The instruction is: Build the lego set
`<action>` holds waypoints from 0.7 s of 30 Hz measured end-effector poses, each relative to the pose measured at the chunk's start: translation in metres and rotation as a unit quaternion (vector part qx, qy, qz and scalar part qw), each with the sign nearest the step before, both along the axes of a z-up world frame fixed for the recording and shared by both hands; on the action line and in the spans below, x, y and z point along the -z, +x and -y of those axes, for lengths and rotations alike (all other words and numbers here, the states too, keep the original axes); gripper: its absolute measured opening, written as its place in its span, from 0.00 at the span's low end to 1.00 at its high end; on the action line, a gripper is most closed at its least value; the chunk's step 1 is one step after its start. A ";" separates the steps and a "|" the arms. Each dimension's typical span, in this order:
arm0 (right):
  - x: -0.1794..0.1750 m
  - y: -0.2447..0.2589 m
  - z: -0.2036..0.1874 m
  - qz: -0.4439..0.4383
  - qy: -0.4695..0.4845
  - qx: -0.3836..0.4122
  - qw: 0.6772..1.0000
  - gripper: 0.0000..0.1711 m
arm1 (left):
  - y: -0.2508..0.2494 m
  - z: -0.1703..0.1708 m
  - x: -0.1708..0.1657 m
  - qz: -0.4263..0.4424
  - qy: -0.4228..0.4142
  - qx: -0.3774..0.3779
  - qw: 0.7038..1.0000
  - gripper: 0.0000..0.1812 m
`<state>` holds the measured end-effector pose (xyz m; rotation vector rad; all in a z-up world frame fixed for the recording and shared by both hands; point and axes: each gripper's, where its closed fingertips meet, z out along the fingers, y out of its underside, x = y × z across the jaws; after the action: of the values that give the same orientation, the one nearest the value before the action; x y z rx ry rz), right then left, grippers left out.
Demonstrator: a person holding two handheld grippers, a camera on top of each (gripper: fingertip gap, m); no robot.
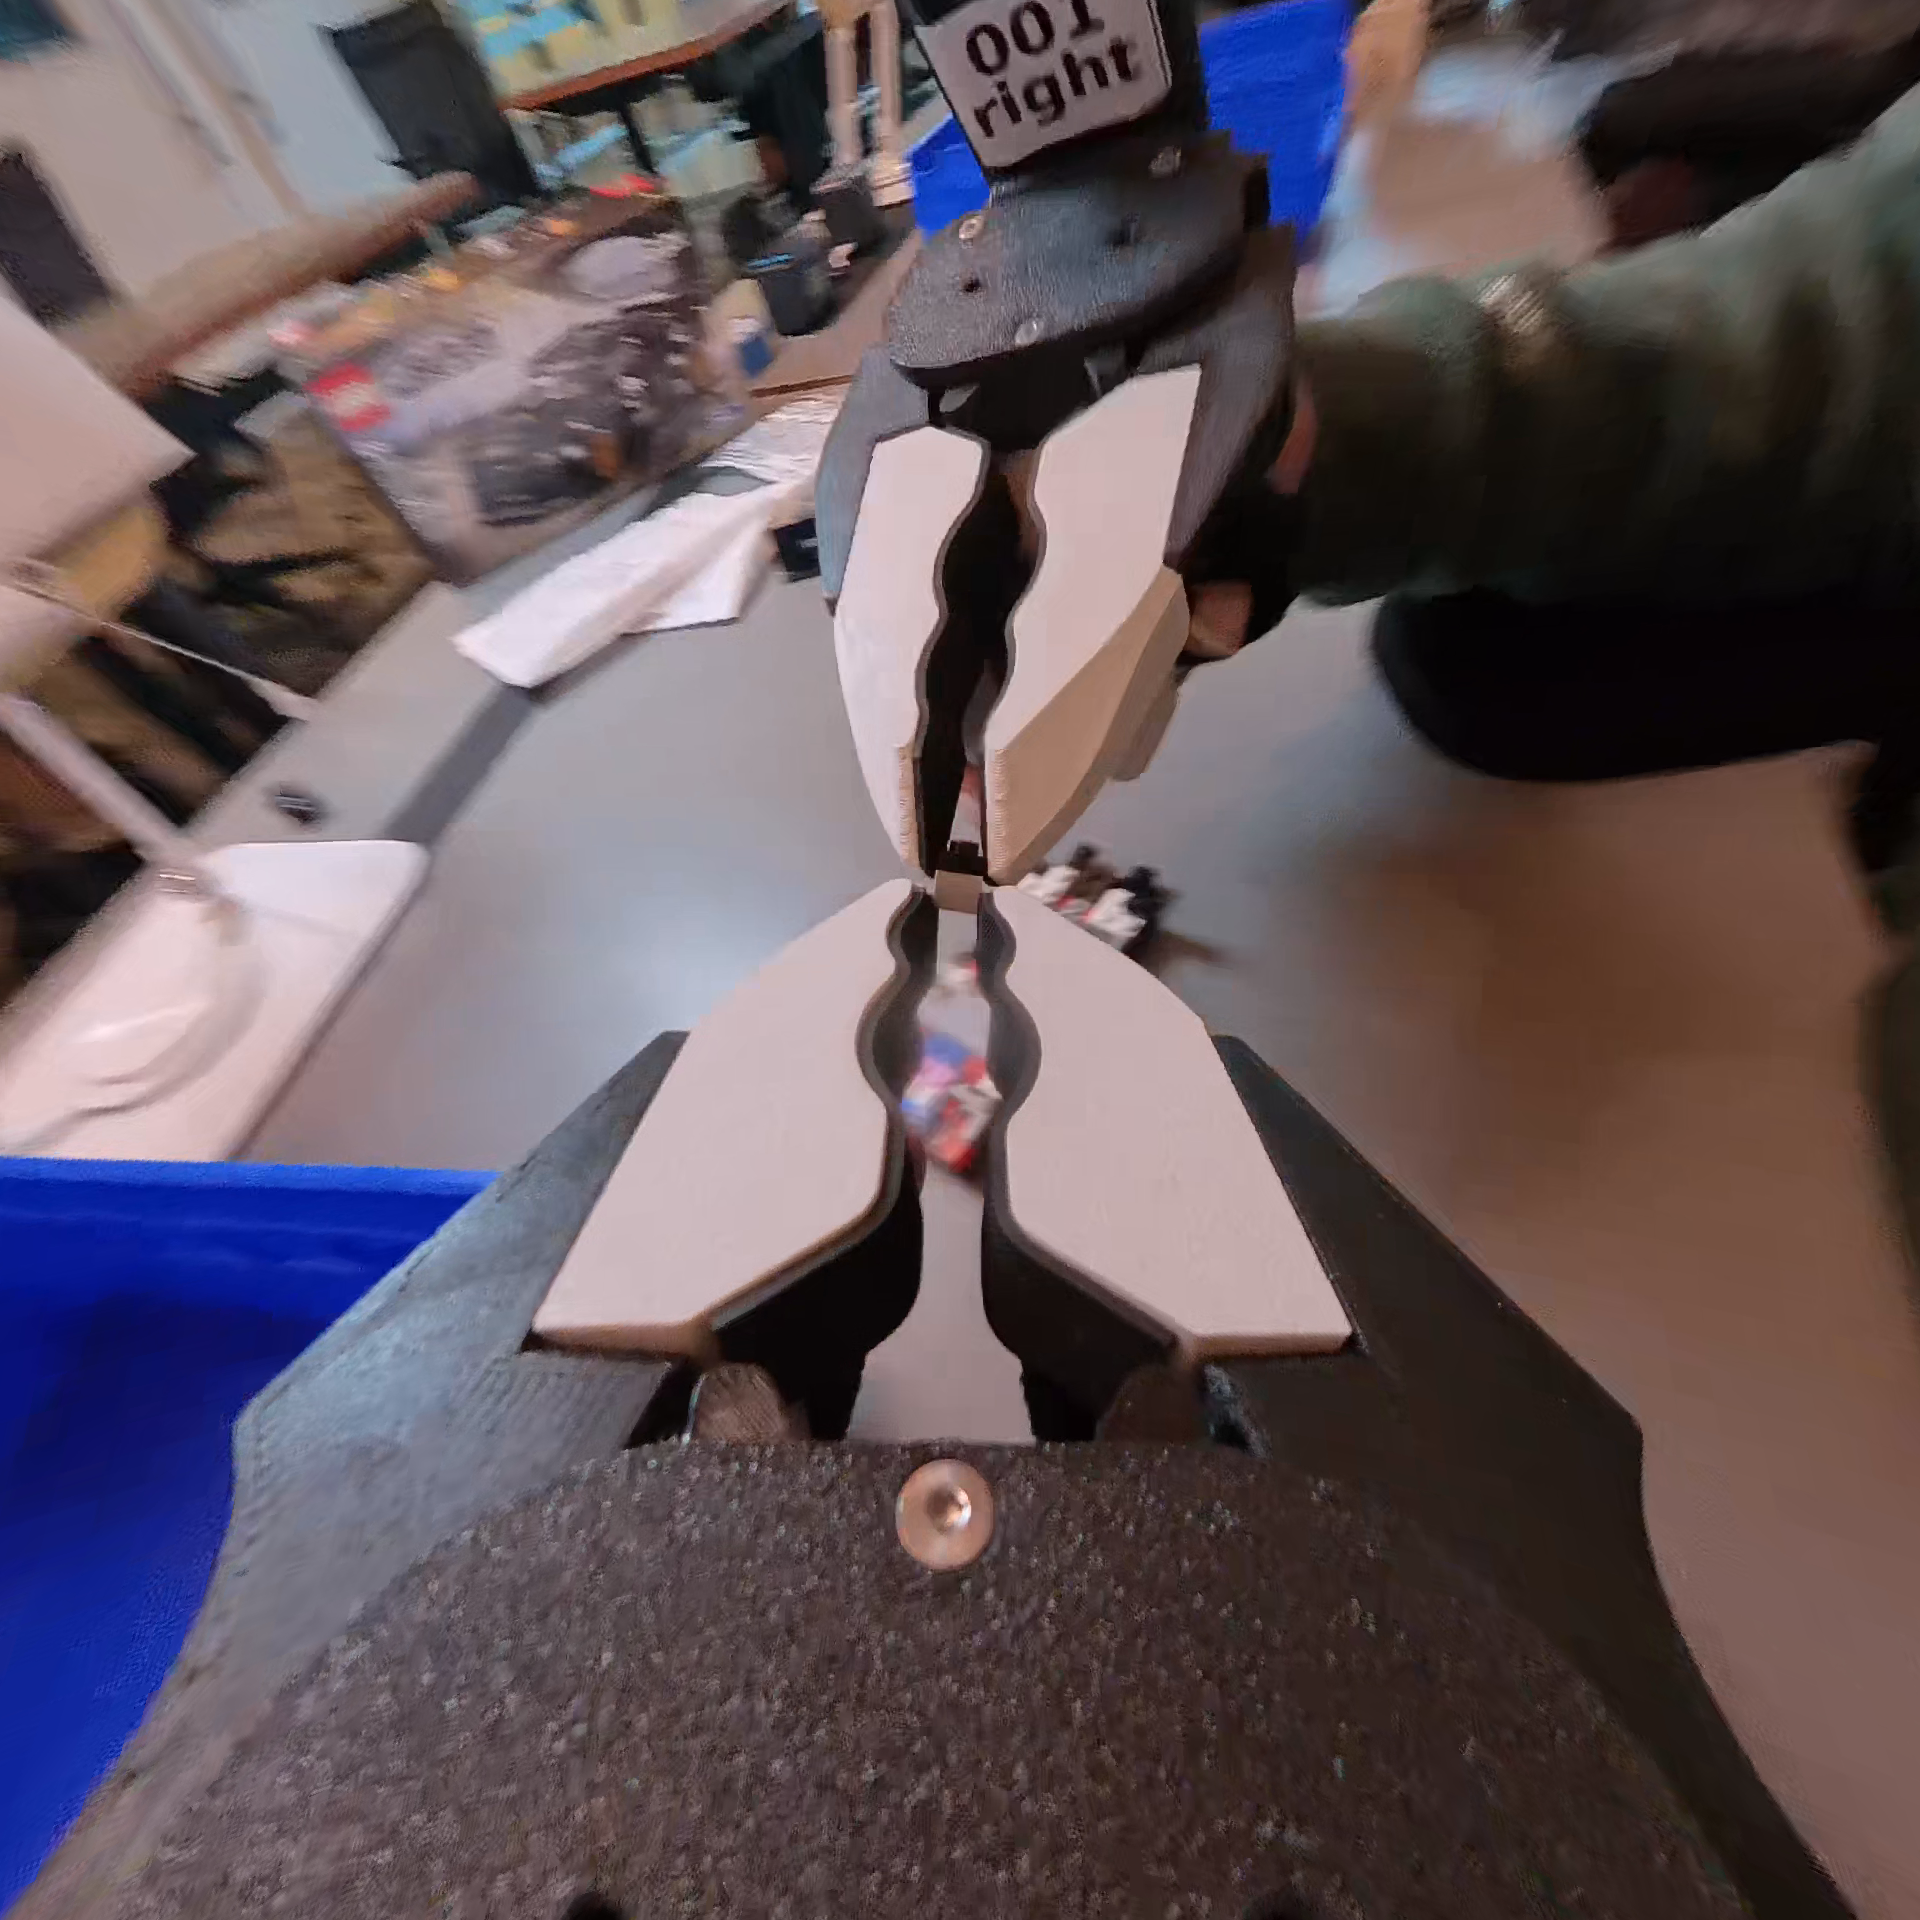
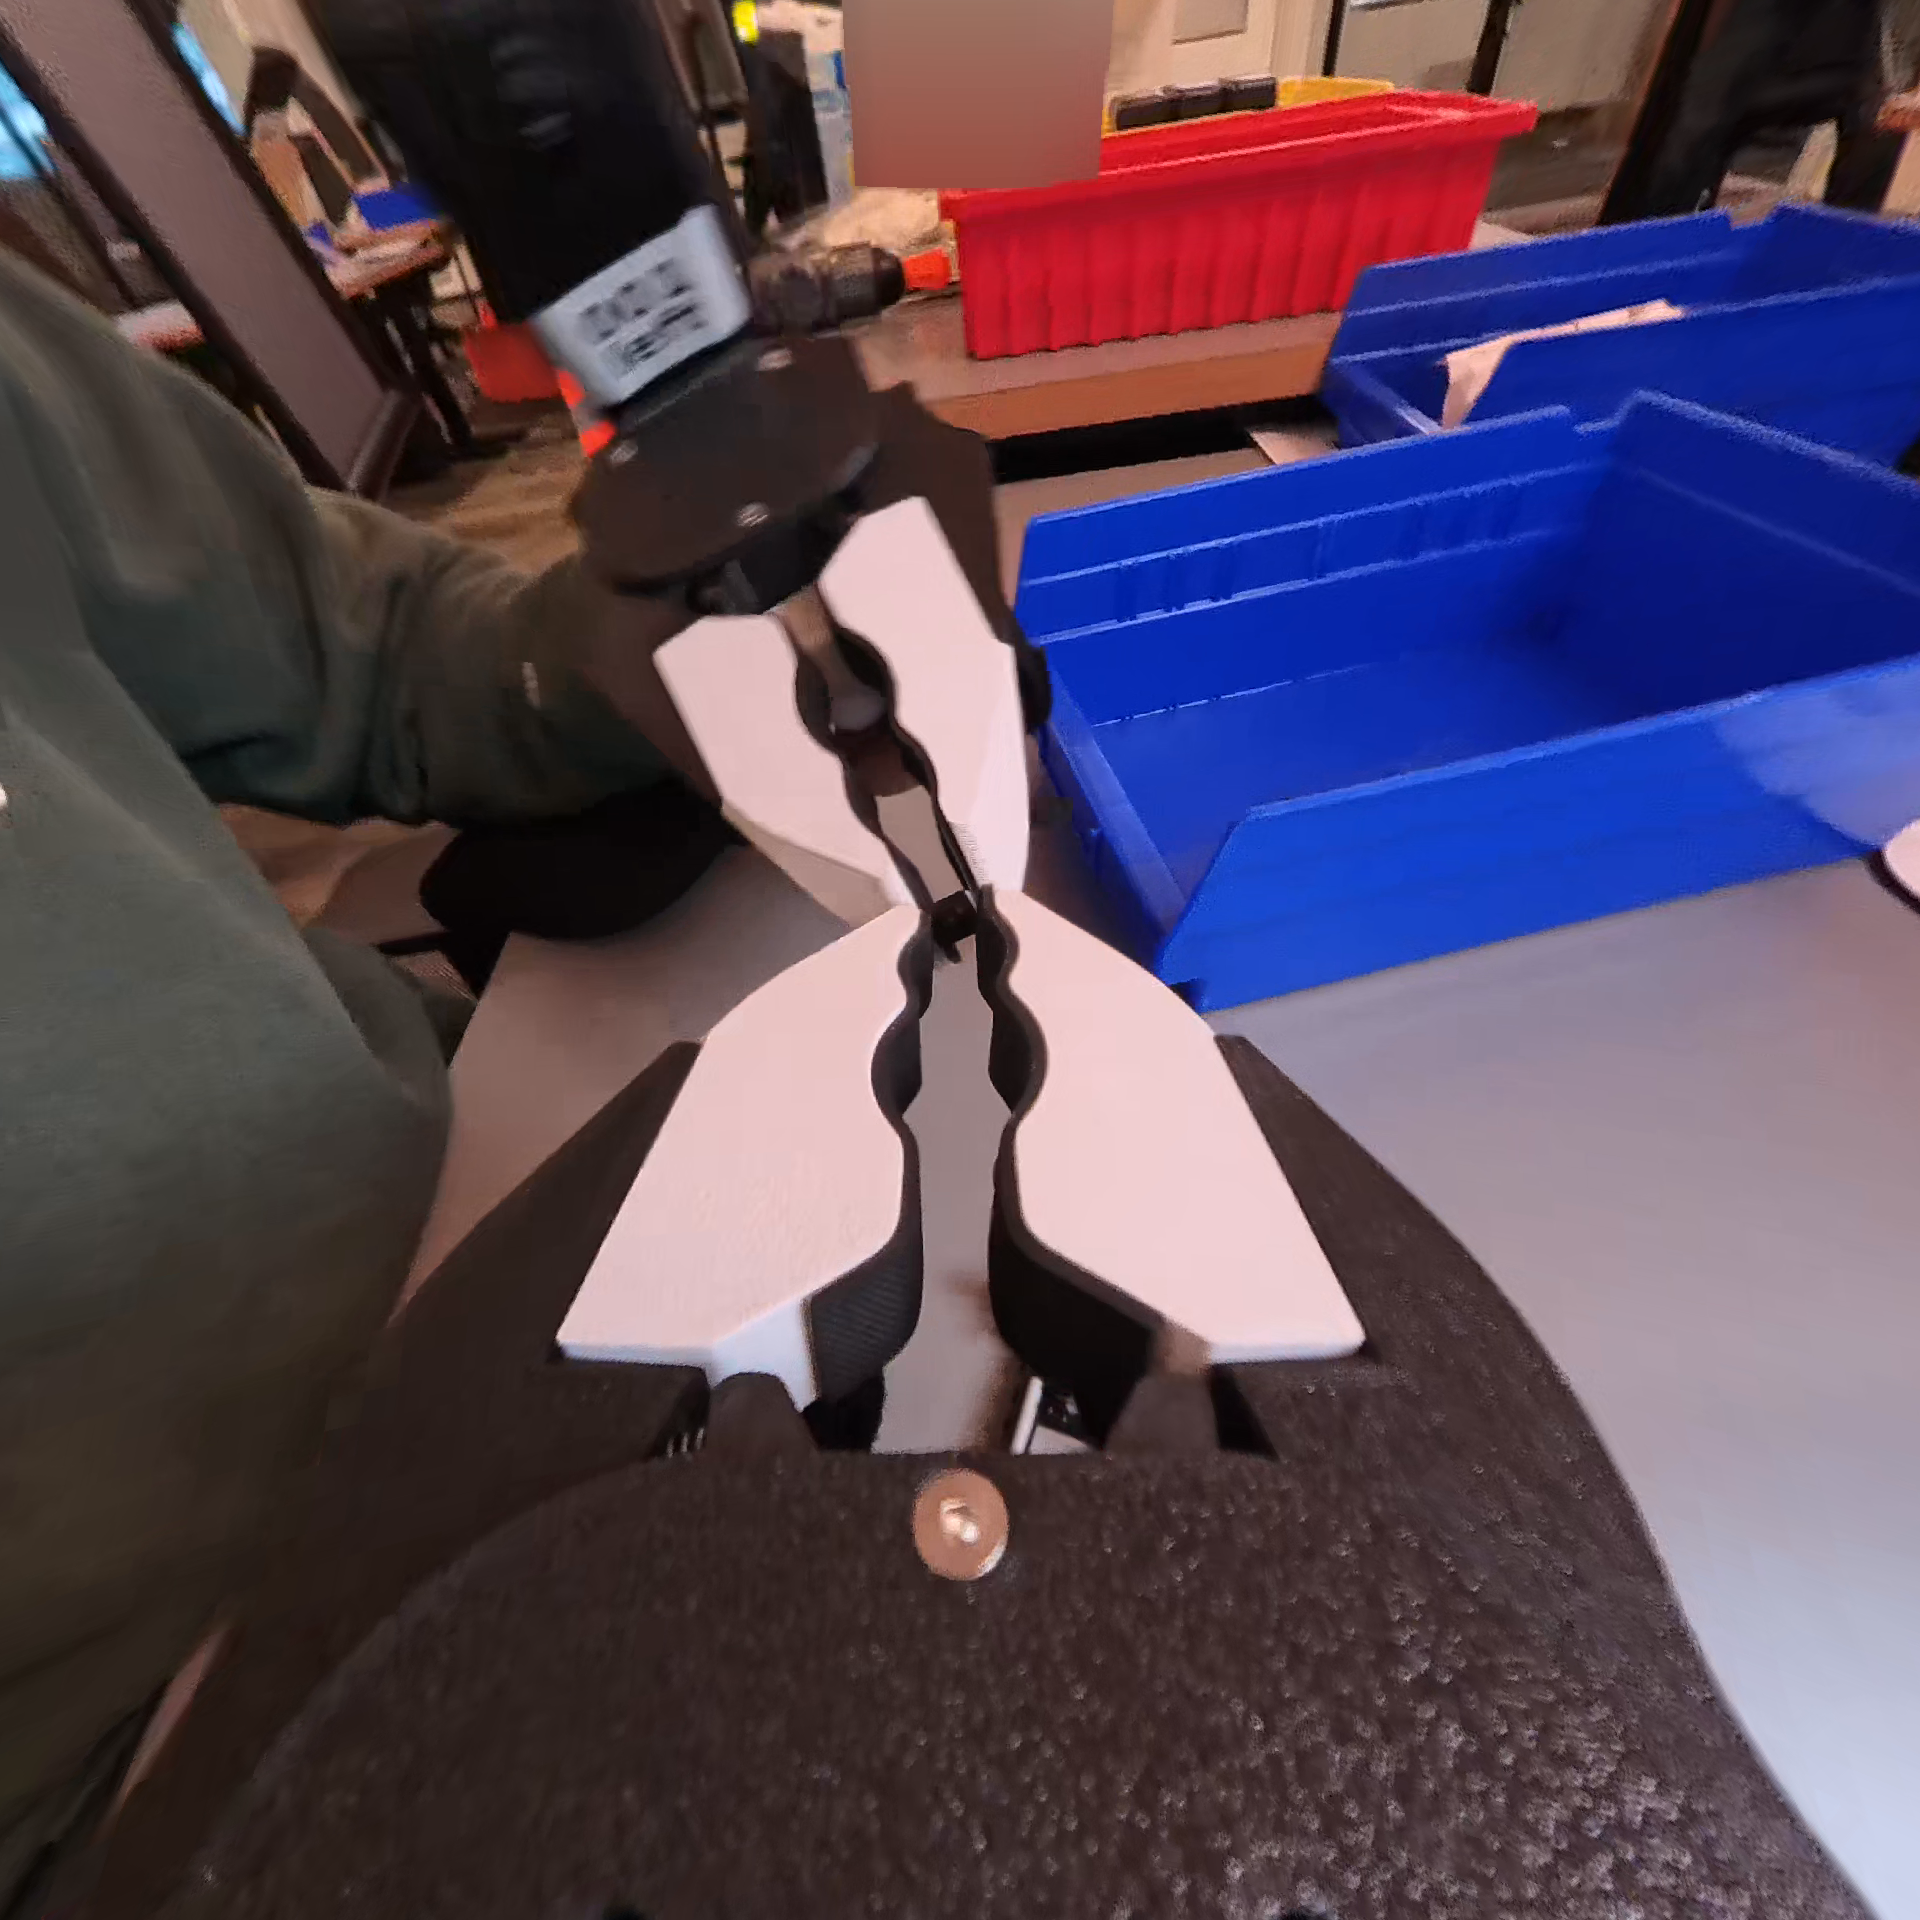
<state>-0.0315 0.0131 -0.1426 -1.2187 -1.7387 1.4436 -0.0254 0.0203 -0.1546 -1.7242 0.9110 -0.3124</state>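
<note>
**Two grippers meeting tip to tip above a grey table, each pinching a small piece.**

Left gripper point(image 1: 948, 912), nearest in its own view, has its jaws drawn almost together on a small grey piece point(image 1: 954, 889); the right gripper point(image 2: 954, 937) faces it, jaws likewise nearly closed on a small black piece point(image 2: 951, 921); the two pieces touch between the opposed tips, raised off the table point(image 2: 1558, 1195); each is held only at the very ends of the fingers, so purchase looks slight and a steady, in-line hold seems wise; below lie loose coloured pieces point(image 1: 951, 1101); a green sleeve point(image 1: 1558, 436) reaches in from the side; a blue bin point(image 2: 1455, 748) stands just beside; a red bin point(image 2: 1226, 239) sits farther back.
</note>
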 end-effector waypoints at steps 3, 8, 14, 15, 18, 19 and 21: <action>-0.004 -0.001 -0.008 0.005 -0.057 0.015 0.998 0.05 | -0.005 -0.011 -0.003 -0.101 0.086 -0.064 0.989 0.05; -0.009 -0.002 -0.015 0.002 -0.159 0.004 0.987 0.04 | -0.007 -0.019 -0.008 -0.178 0.159 -0.099 0.966 0.04; -0.017 -0.002 -0.014 -0.016 -0.219 -0.014 0.975 0.04 | -0.007 -0.017 -0.014 -0.146 0.151 -0.092 0.973 0.04; -0.018 -0.002 -0.013 -0.018 -0.228 -0.018 0.973 0.04 | -0.007 -0.016 -0.014 -0.149 0.154 -0.092 0.972 0.04; -0.022 -0.003 -0.012 -0.028 -0.251 -0.025 0.967 0.04 | -0.007 -0.015 -0.017 -0.133 0.148 -0.086 0.976 0.04; -0.023 -0.003 -0.011 -0.030 -0.258 -0.028 0.965 0.04 | -0.007 -0.014 -0.018 -0.134 0.150 -0.084 0.976 0.04; -0.026 -0.003 -0.010 -0.037 -0.271 -0.033 0.961 0.04 | -0.006 -0.012 -0.020 -0.132 0.152 -0.081 0.976 0.04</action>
<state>-0.0345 0.0230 -0.1163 -1.3548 -1.3827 2.0659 -0.0318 0.0327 -0.1342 -1.5618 0.9456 0.1629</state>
